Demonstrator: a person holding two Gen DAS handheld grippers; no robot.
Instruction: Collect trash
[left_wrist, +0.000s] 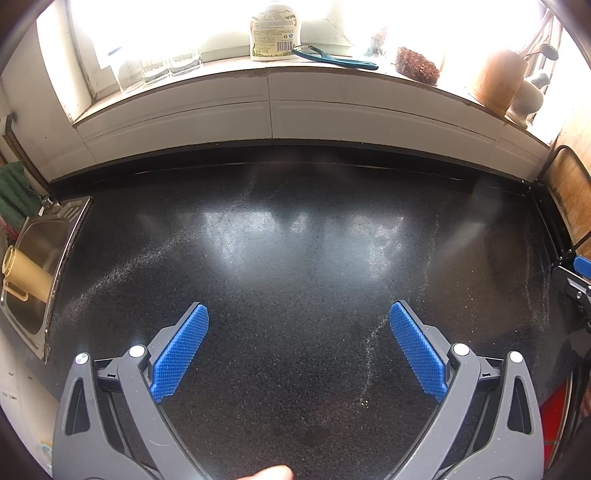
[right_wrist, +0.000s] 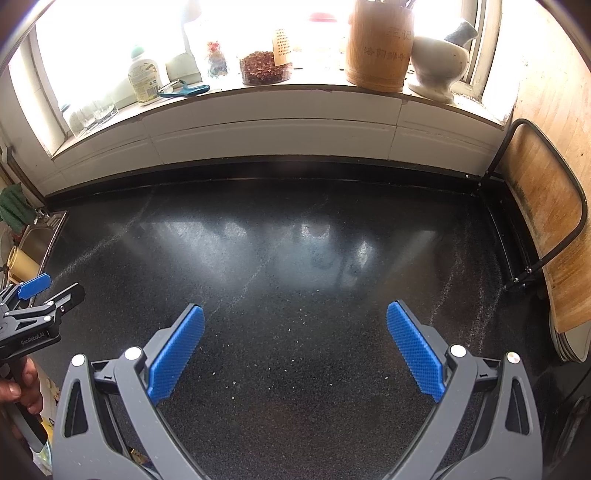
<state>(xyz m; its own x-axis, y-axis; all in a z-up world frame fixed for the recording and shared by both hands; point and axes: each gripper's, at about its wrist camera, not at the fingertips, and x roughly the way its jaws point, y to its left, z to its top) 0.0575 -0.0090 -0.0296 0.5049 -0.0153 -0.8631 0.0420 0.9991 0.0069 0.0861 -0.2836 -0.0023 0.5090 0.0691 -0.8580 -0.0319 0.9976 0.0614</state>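
My left gripper (left_wrist: 299, 312) hangs open over the black speckled countertop (left_wrist: 295, 258), nothing between its blue pads. My right gripper (right_wrist: 295, 310) is open as well above the same countertop (right_wrist: 295, 258), and it is empty. In the right wrist view the left gripper (right_wrist: 40, 288) shows at the left edge, held by a hand (right_wrist: 22, 384). The right gripper (left_wrist: 576, 280) appears at the right edge of the left wrist view. Only small pale crumbs (right_wrist: 258, 373) and streaks (left_wrist: 369, 350) lie on the counter. No larger piece of trash shows.
A steel sink (left_wrist: 33, 266) with a yellow cup (left_wrist: 26, 273) lies to the left. The windowsill holds a bottle (left_wrist: 275, 31), a peeler (left_wrist: 332, 59), glasses (left_wrist: 159, 68), a jar (right_wrist: 264, 68), a wooden holder (right_wrist: 378, 44) and a mortar (right_wrist: 437, 61). A cutting board (right_wrist: 543, 206) leans at the right.
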